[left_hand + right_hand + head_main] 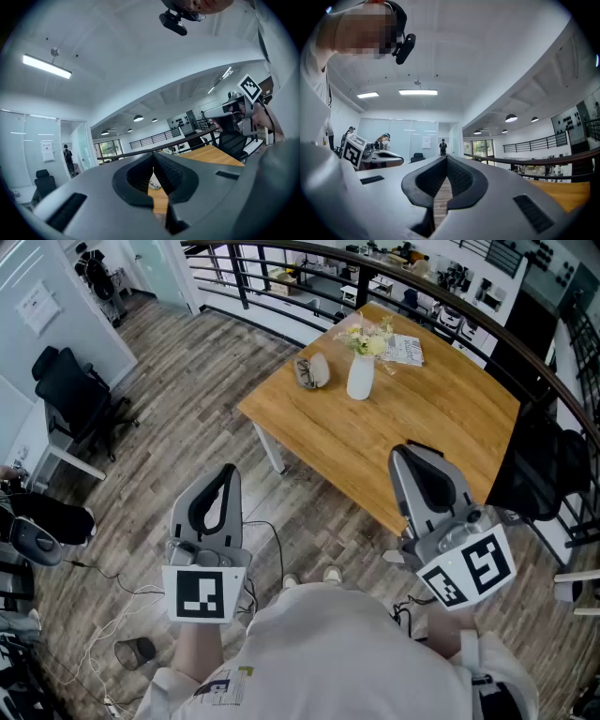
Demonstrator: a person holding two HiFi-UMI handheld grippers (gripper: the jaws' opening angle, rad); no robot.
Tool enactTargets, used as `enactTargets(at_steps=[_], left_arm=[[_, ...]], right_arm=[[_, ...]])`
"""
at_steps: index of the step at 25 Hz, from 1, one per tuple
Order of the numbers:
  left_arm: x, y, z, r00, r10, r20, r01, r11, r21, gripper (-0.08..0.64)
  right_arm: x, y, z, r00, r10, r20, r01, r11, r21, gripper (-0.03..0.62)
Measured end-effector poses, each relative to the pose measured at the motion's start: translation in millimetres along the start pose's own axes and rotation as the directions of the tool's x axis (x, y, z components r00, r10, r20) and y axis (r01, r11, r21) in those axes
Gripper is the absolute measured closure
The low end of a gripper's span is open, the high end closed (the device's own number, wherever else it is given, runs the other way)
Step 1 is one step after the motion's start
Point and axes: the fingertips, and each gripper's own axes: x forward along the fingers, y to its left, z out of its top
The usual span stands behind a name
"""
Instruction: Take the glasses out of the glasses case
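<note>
The glasses case (314, 370), a small beige-grey oval, lies on the far left part of the wooden table (441, 427). It is too small to tell whether glasses are inside. A white vase with flowers (361, 374) stands just right of it. Both grippers are held level over the floor, short of the table. My left gripper (228, 471) is shut and holds nothing; its jaw tips (153, 155) meet in the left gripper view. My right gripper (412, 449) is shut and empty as well, near the table's front corner, with its tips (446, 158) together in the right gripper view.
Papers (405, 350) lie behind the vase. A black chair (553, 470) stands at the table's right side, another black chair (77, 390) at the far left. A curved railing (281, 277) runs behind the table. Cables (117, 606) and a dark cup (138, 650) lie on the floor.
</note>
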Motion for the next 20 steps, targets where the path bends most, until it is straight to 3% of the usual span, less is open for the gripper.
enactTargets(at_steps=[8, 18, 20], left_arm=[[-0.2, -5.1, 2.8, 1.000, -0.001, 0.007, 0.001, 1.000, -0.001, 0.543], [8.7, -15.2, 4.1, 1.000, -0.015, -0.002, 0.015, 1.000, -0.019, 0.543], [12.2, -17.4, 5.3, 1.000, -0.012, -0.004, 0.012, 1.000, -0.023, 0.543]], right_arm=[[-6.8, -10.5, -1.7, 1.000, -0.017, 0.004, 0.017, 1.000, 0.023, 0.568], [-5.7, -18.3, -9.0, 1.000, -0.010, -0.020, 0.010, 1.000, -0.012, 0.559], [-7.0, -26.5, -7.3, 1.000, -0.025, 0.003, 0.025, 1.000, 0.014, 0.451]])
